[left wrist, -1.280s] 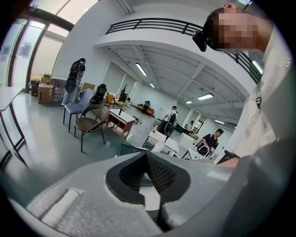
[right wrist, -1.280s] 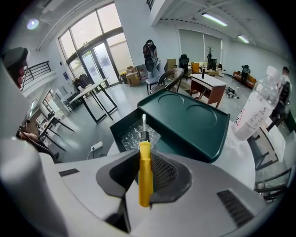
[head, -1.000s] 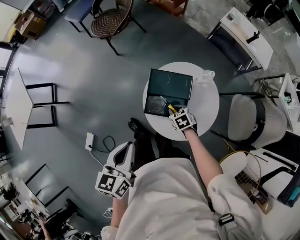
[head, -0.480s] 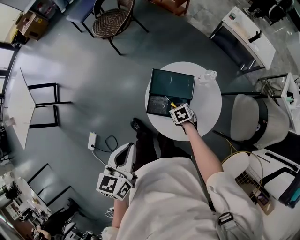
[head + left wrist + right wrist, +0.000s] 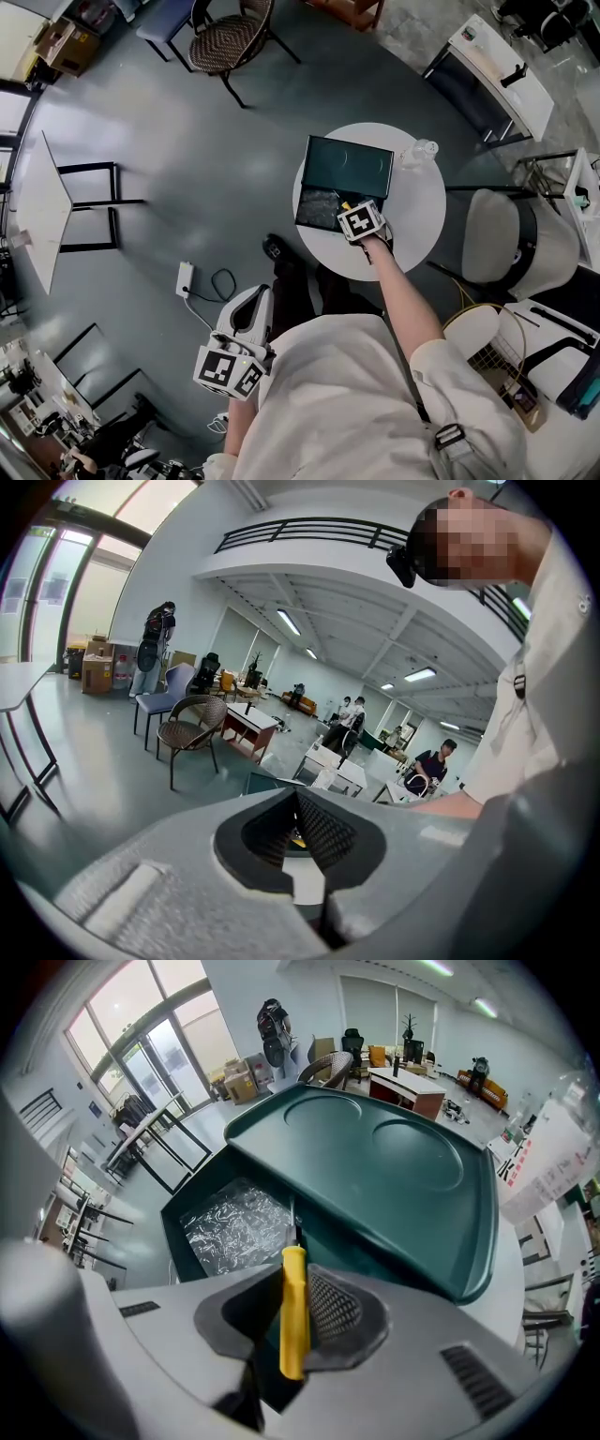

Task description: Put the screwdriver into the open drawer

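Grey left gripper [image 5: 230, 366] hangs beside the person's body, jaws together, empty. Right gripper [image 5: 361, 222] over white table [image 5: 412, 202] clamps yellow screwdriver [image 5: 293, 1312] by its handle, shaft over open drawer [image 5: 180, 1227]. Crinkled lining [image 5: 234, 1227] resolves only in right gripper view.

Place: large open-plan office hall
Furniture: white rectangular desks [image 5: 480, 53], brown wicker chair [image 5: 222, 42]
Ceiling: long strip lights [image 5: 289, 622], black-railed mezzanine [image 5: 309, 532]
Storage: stacked cardboard boxes [image 5: 97, 672]

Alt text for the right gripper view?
The right gripper has its jaws shut on a yellow-handled screwdriver, its metal shaft pointing into an open dark green drawer holding crinkled clear plastic, below the unit's flat green top.
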### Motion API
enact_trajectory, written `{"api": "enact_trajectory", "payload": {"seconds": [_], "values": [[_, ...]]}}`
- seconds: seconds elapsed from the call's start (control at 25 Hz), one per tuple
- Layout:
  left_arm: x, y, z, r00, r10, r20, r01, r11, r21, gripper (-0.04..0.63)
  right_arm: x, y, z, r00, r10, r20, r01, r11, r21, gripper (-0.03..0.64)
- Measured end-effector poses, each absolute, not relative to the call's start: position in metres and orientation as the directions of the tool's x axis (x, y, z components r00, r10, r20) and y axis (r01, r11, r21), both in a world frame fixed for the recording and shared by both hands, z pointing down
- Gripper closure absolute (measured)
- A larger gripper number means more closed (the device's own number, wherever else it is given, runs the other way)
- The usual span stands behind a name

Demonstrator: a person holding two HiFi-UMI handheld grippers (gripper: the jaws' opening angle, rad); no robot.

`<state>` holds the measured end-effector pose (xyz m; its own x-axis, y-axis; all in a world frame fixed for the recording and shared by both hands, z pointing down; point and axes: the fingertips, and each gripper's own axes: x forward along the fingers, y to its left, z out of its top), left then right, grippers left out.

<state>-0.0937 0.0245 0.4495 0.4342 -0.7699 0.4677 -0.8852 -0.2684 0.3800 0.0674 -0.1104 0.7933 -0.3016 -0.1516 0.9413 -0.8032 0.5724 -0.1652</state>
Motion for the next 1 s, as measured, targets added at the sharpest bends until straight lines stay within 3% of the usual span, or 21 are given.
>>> {"api": "enact_trajectory", "payload": {"seconds": [1.0], "values": [[-0.0883,0.0296,0.4484,0.449,-0.769,0.455,-0.879,-0.289,0.379,0.583,0.0698,-0.1019,0.7864,-0.315,-0.179,0.932,-0.772,0.62,-0.142,0.534]]}}
